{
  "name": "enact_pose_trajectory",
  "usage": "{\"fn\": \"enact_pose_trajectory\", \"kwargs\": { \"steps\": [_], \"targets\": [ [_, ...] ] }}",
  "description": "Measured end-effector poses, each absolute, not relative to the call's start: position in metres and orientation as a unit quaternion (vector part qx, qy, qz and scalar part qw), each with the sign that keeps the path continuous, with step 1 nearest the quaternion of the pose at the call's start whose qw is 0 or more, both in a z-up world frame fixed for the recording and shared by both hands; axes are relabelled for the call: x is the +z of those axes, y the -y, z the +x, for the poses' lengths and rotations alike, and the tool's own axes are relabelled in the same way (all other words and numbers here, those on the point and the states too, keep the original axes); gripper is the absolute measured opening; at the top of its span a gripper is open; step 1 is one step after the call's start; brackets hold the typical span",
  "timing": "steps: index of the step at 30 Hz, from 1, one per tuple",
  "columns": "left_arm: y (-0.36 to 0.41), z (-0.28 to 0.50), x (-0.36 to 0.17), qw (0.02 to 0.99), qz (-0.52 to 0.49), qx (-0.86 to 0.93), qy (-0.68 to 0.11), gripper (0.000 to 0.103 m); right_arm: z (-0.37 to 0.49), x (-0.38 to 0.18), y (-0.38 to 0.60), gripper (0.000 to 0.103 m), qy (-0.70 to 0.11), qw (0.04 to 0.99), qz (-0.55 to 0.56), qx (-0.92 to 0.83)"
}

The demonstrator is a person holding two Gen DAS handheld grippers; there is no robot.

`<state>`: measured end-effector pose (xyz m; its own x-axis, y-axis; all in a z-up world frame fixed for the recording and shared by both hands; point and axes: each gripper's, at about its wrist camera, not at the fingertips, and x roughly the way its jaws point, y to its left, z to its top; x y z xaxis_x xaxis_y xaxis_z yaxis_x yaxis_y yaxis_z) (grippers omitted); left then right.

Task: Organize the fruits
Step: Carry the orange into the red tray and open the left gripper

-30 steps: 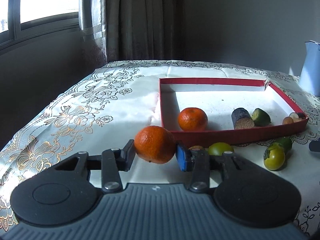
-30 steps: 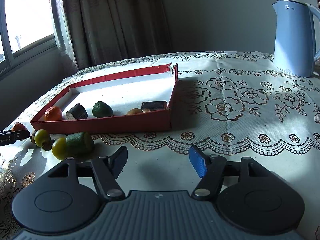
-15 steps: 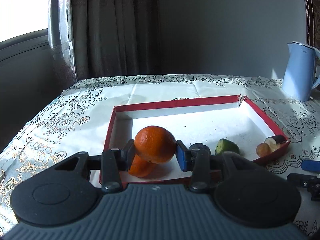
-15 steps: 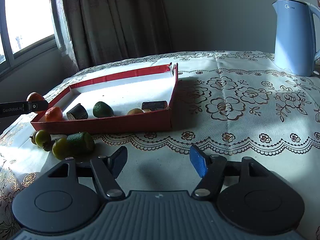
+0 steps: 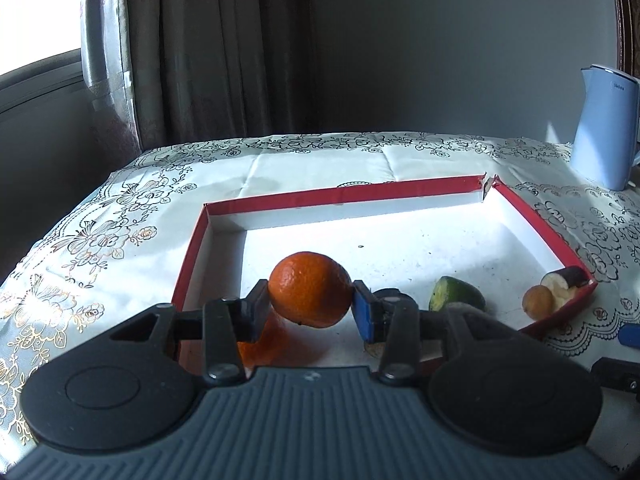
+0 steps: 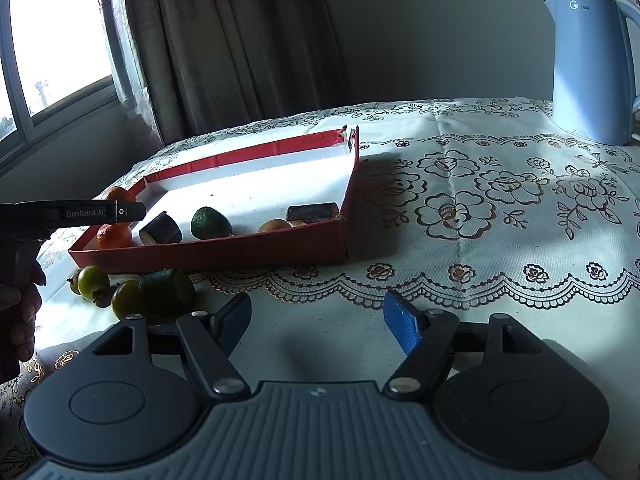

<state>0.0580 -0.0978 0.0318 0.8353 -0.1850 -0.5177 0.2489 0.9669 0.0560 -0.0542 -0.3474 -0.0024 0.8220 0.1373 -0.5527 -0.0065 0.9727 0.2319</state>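
1. Sunlight from the window is falling across a table covered with a floral lace tablecloth point(image 6: 492, 208), with curtains and a dark wall behind and a blue kettle point(image 6: 590, 68) standing at the far right, well apart from the work area.
2. A shallow red tray point(image 5: 192, 256) with a white floor is serving as the collection point. It is already containing a second orange point(image 6: 114, 236), a dark cut piece point(image 6: 161, 229), a green fruit point(image 6: 210, 222) and some smaller pieces at its right corner.
3. The left gripper point(image 5: 310, 308) is holding its fingers clamped on an orange point(image 5: 310, 289), one pad against each side. The grip across the widest part appears chosen to keep the round fruit from slipping out.
4. The held orange is hanging above the tray floor near the left front corner, directly over the second orange, so a release here would likely land it beside its like.
5. The orange is appearing round, bright, with dimpled peel and a small dark stem mark low on its surface; no damage is showing.
6. The right gripper point(image 6: 316, 320) is hovering over bare tablecloth with its jaws opening and nothing between them, probably readying for the next pick.
7. Several fruits are waiting outside the tray by its front wall: small yellow-green fruits point(image 6: 93, 282) and a larger green one point(image 6: 168, 290), touching one another.
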Motion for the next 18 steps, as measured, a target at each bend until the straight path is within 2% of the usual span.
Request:
{"fn": "enact_pose_trajectory", "kwargs": {
  "steps": [3,4,5,7,18],
  "targets": [
    [0.098,0.056,0.032,0.956,0.062,-0.111,-0.264,0.041,-0.054,-0.002,0.348,0.074,-0.296,0.948,0.111,0.038],
    [0.097,0.054,0.034,0.957,0.062,-0.109,-0.26,0.05,-0.054,-0.002,0.348,0.074,-0.296,0.948,0.111,0.038],
    [0.096,0.052,0.035,0.959,0.063,-0.104,-0.255,0.071,-0.054,-0.002,0.348,0.074,-0.296,0.948,0.111,0.038],
    [0.093,0.044,0.041,0.966,0.064,-0.093,-0.231,0.092,-0.054,-0.002,0.347,0.074,-0.296,0.948,0.111,0.038],
    [0.054,0.0,0.054,0.976,0.051,-0.064,-0.204,0.095,-0.055,-0.002,0.349,0.074,-0.295,0.948,0.116,0.04]
  ]
}}
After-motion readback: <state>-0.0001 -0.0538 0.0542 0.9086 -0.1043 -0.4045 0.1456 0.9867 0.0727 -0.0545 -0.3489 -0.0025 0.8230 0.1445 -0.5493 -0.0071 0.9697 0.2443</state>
